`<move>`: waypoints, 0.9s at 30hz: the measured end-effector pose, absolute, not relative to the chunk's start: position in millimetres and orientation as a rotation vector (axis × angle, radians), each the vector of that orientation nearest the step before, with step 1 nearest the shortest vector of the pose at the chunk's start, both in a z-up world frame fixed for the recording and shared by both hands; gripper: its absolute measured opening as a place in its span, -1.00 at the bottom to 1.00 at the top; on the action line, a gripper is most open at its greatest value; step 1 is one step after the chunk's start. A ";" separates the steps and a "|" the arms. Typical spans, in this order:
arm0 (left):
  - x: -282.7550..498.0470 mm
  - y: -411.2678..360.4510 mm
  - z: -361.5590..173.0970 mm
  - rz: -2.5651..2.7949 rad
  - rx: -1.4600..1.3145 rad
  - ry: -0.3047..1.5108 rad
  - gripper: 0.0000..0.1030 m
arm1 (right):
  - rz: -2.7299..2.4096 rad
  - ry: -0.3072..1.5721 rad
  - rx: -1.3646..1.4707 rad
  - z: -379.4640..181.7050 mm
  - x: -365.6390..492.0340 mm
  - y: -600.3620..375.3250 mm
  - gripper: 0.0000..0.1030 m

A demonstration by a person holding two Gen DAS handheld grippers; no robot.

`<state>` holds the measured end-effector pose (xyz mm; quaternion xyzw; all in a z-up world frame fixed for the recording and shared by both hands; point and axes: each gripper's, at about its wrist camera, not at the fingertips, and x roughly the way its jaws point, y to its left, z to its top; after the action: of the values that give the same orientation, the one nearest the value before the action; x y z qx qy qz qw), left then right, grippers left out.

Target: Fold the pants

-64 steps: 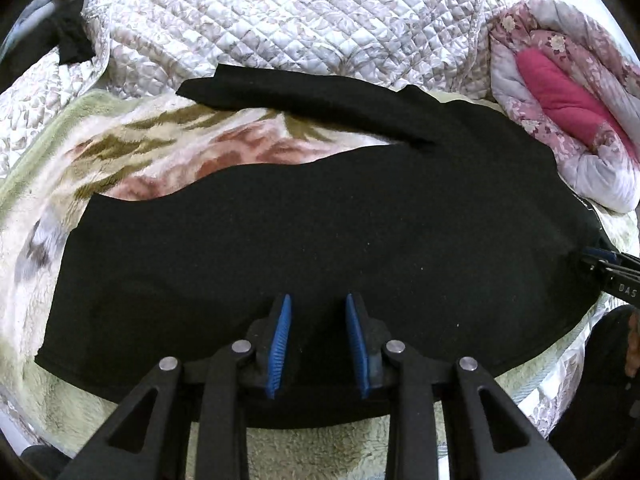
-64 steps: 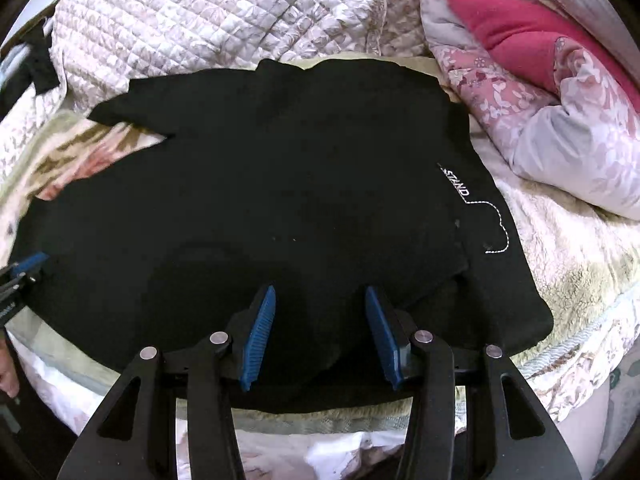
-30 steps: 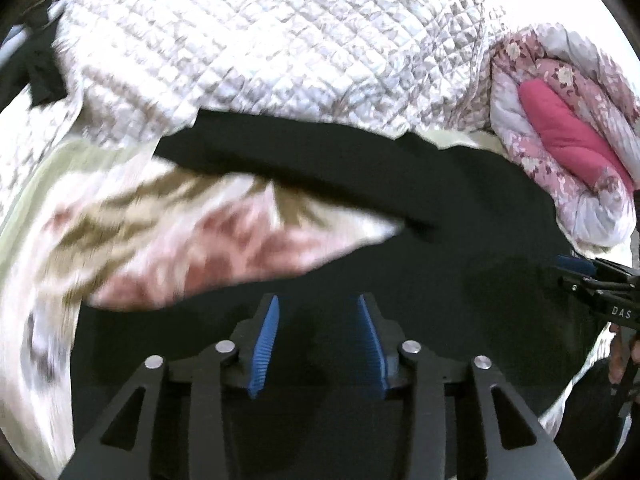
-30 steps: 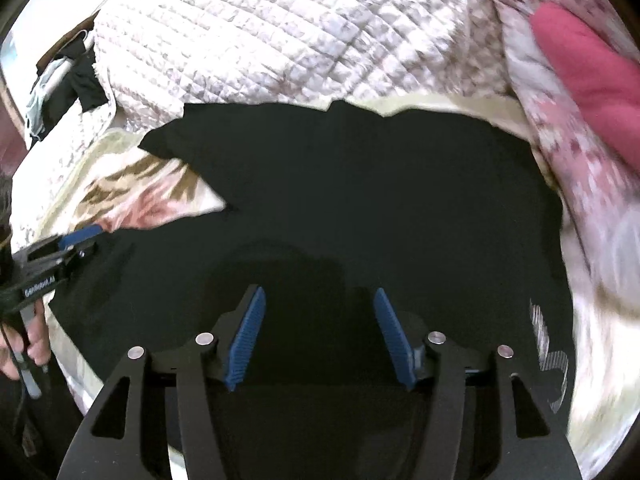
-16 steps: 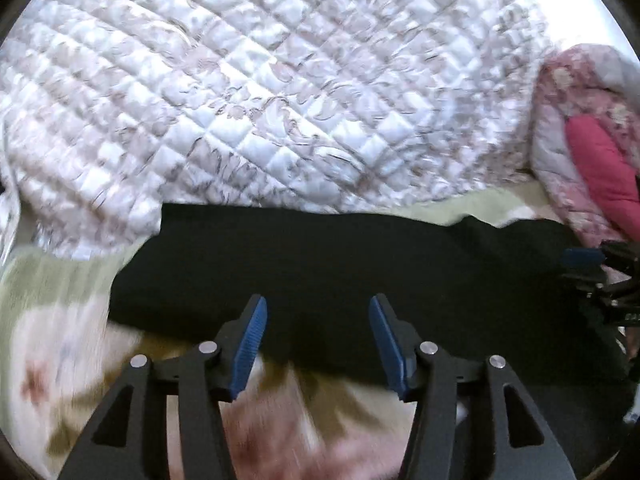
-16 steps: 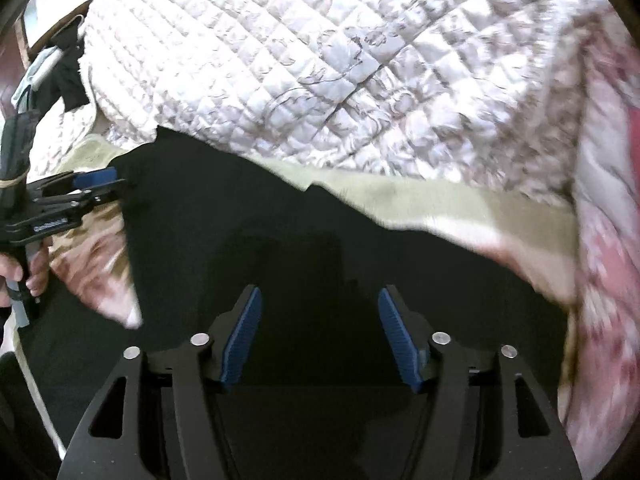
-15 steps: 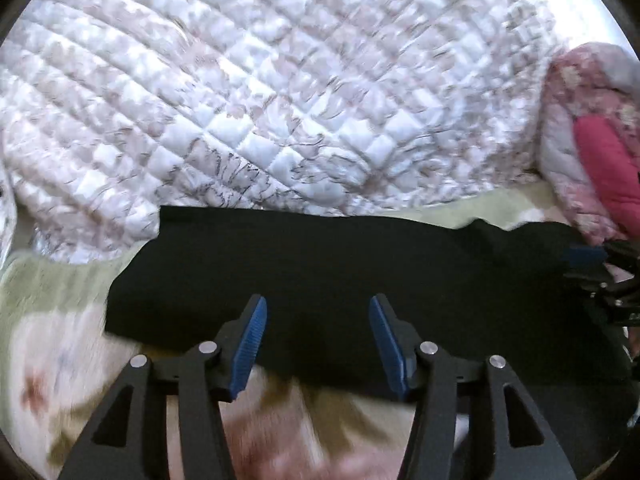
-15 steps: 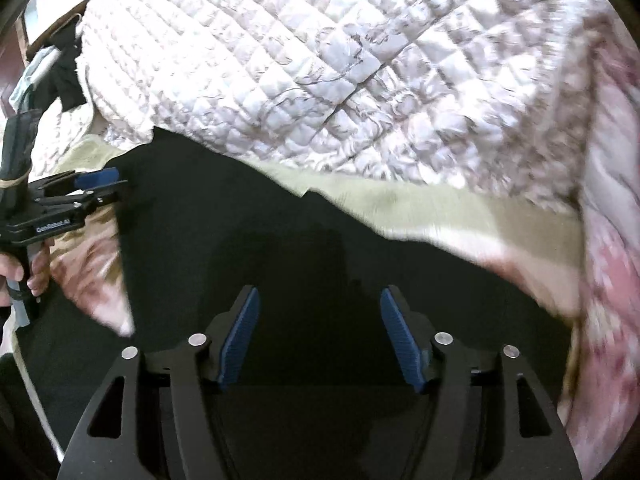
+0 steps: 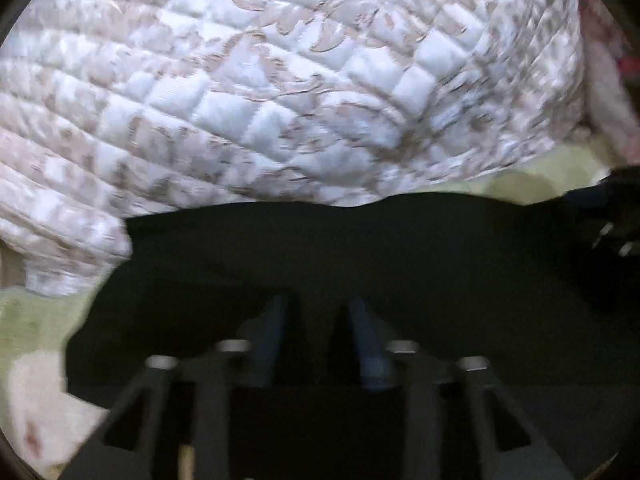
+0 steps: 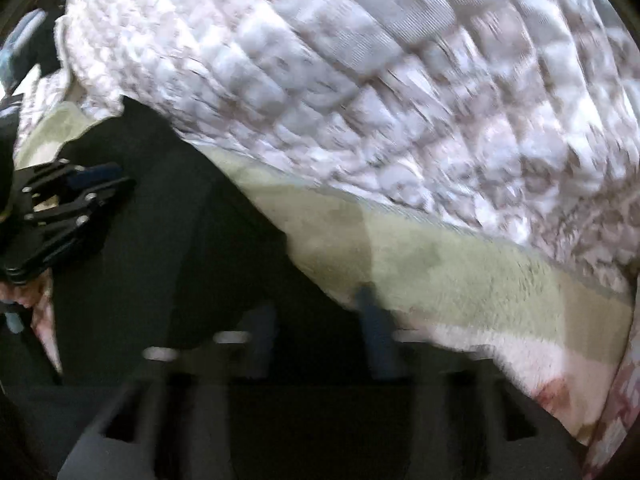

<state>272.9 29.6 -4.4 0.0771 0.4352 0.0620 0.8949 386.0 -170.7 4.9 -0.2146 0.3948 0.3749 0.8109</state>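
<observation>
Both views are motion-blurred; we report fine detail only where it reads.

1. Quilt. We see a white quilted cover (image 9: 280,92) with a pale brown pattern filling the upper half of the left wrist view. It also fills the upper right of the right wrist view (image 10: 400,100).

2. Blanket. A pale green and cream fleece blanket (image 10: 460,272) lies below the quilt. In the left wrist view it shows at the lower left (image 9: 40,320).

3. Pants. The black pants (image 9: 360,248) lie spread on the blanket. In the left wrist view their far edge runs along the foot of the quilt. In the right wrist view the pants (image 10: 160,240) fill the lower left, and their edge slants down to the right across the blanket.

4. Left gripper (image 9: 316,320). It hangs over the black cloth. Its jaws have just been closing. The blue pads (image 9: 272,332) show a narrow dark gap between them. We cannot tell whether cloth is pinched there. The right wrist view shows this gripper at the left edge (image 10: 68,196), over the pants.

5. Right gripper (image 10: 316,320). Its jaws have likewise just been closing, and the pads (image 10: 372,320) show apart. The right-hand pad sits at the pants' slanting edge, beside bare blanket. We cannot confirm a pinch.
</observation>
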 end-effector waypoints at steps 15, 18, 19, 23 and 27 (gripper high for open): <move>119.3 51.3 78.2 0.038 -0.086 0.717 -0.93 | 0.903 0.660 -0.339 71.9 181.8 -256.8 -0.87; 75.5 49.6 73.1 0.005 -0.132 0.728 -0.92 | 0.895 0.726 -0.307 44.4 136.7 -277.5 -0.87; 64.6 47.0 68.9 -0.005 -0.144 0.742 -0.91 | 0.895 0.767 -0.297 30.2 124.8 -282.8 -0.87; 13.8 41.8 44.2 -0.016 -0.176 0.829 -0.90 | 0.873 0.922 -0.254 -21.2 96.5 -297.0 -0.84; -13.5 41.7 35.0 -0.015 -0.213 0.889 -0.90 | 0.860 0.925 -0.187 -20.1 82.9 -309.6 -0.62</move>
<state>-13.5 41.7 35.0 -0.1026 0.4294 -0.0072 0.8972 82.9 -309.6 -20.1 -0.0873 0.4315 0.4012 0.8032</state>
